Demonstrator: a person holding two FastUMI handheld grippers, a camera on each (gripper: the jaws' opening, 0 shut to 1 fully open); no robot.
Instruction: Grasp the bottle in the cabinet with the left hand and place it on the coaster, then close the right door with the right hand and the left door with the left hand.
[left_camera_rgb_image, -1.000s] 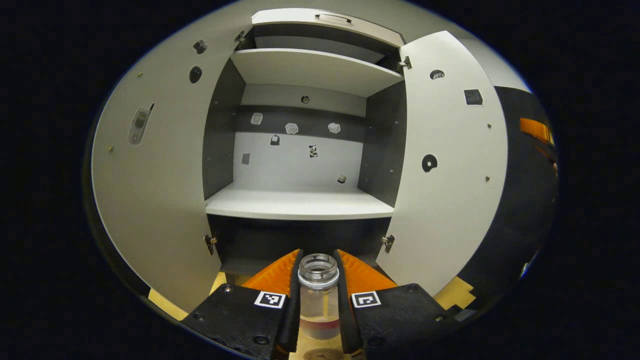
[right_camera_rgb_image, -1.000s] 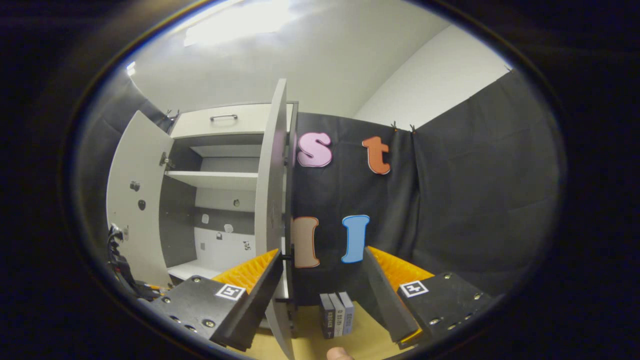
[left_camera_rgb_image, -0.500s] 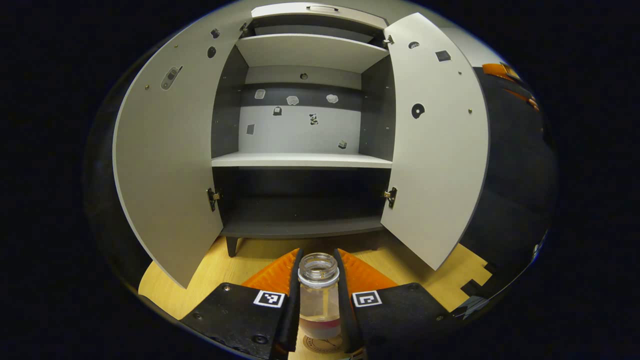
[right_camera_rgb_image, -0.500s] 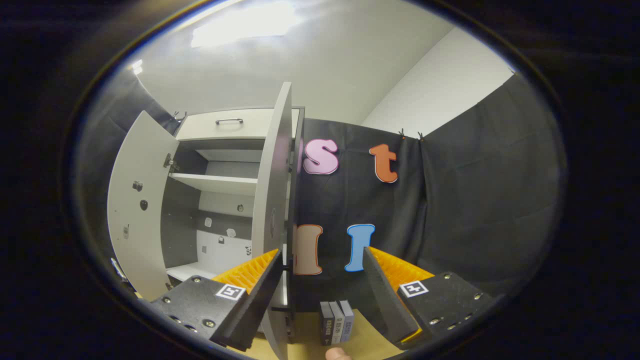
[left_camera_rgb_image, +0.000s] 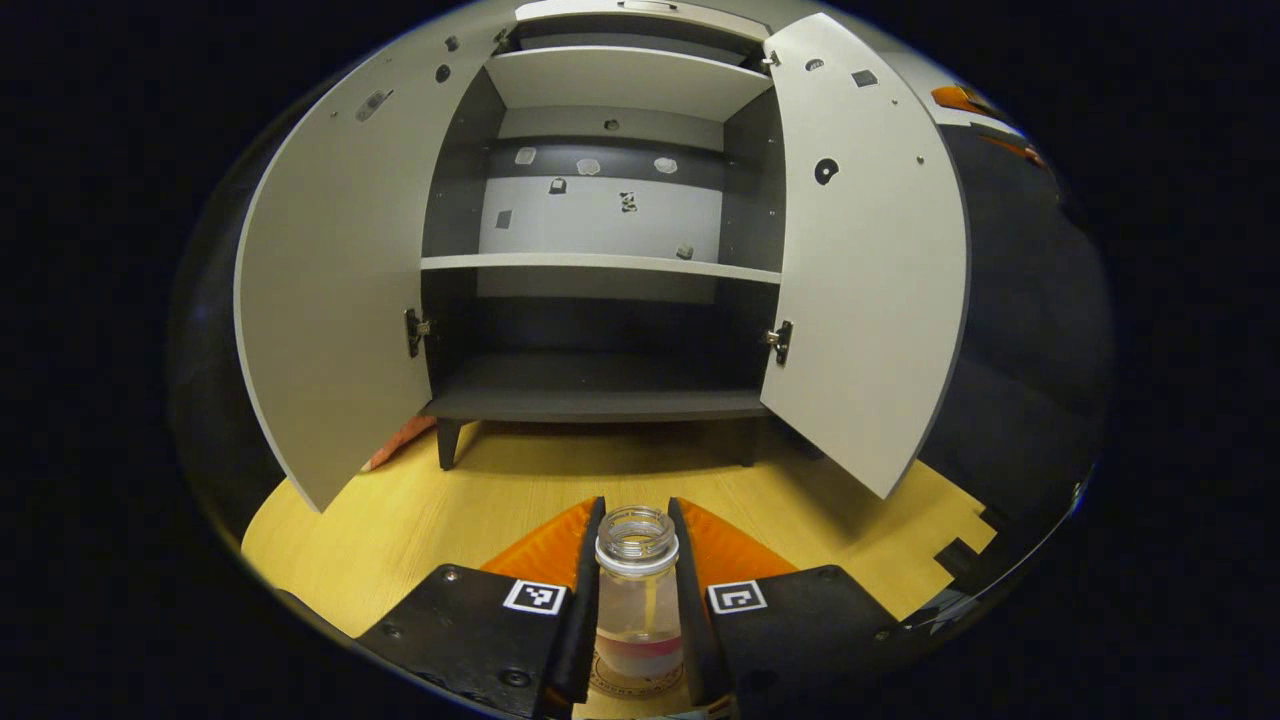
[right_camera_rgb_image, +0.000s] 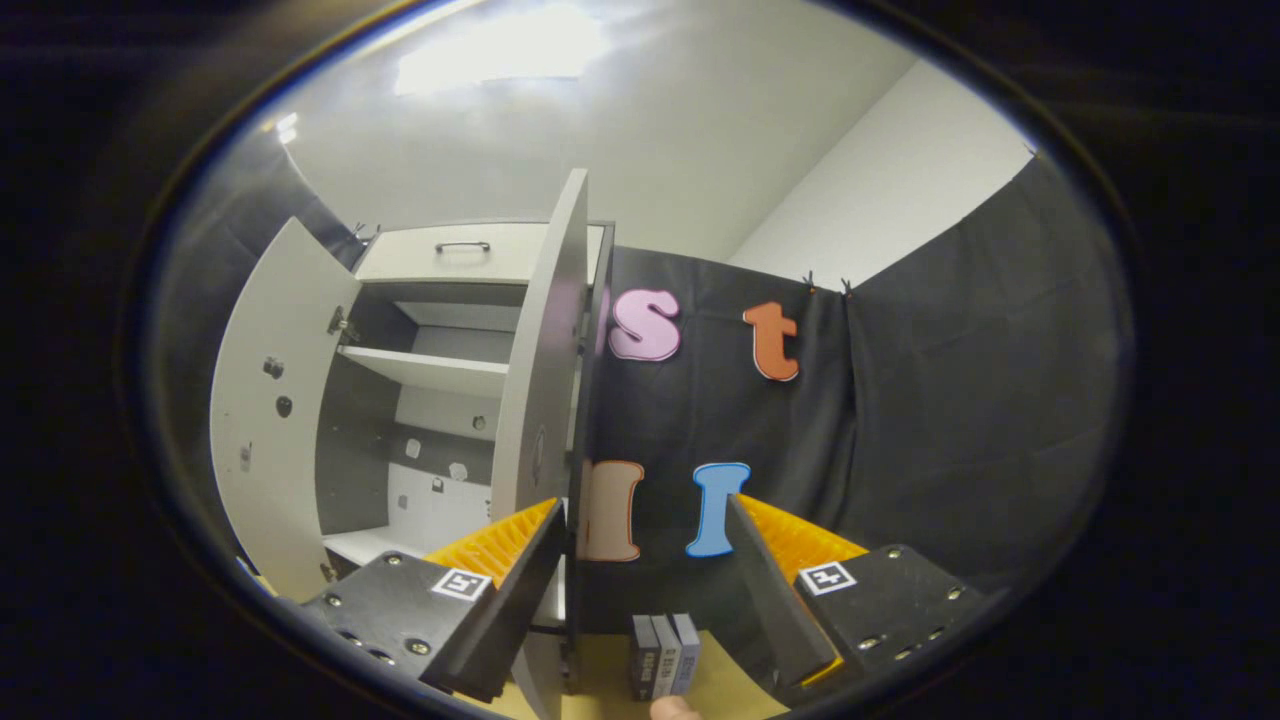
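In the left gripper view my left gripper (left_camera_rgb_image: 637, 570) is shut on a clear uncapped bottle (left_camera_rgb_image: 637, 590) with a pink band near its base. The bottle is upright, and a round coaster (left_camera_rgb_image: 610, 682) peeks out under it on the wooden table; whether they touch I cannot tell. Ahead stands the cabinet (left_camera_rgb_image: 600, 260) with its left door (left_camera_rgb_image: 335, 270) and right door (left_camera_rgb_image: 870, 260) both swung wide. In the right gripper view my right gripper (right_camera_rgb_image: 640, 590) stands open beside the edge of the right door (right_camera_rgb_image: 545, 420), nothing between its fingers.
The wooden tabletop (left_camera_rgb_image: 480, 500) stretches between the bottle and the cabinet's legs. A few small dark boxes (right_camera_rgb_image: 665, 655) stand on the table by the black cloth wall (right_camera_rgb_image: 900, 450). A fingertip (right_camera_rgb_image: 672, 708) pokes in at the bottom of the right gripper view.
My left gripper has drawn back and down from the cabinet with the bottle, bringing tabletop and coaster into sight. The right gripper has barely shifted, drifting slightly relative to the right door.
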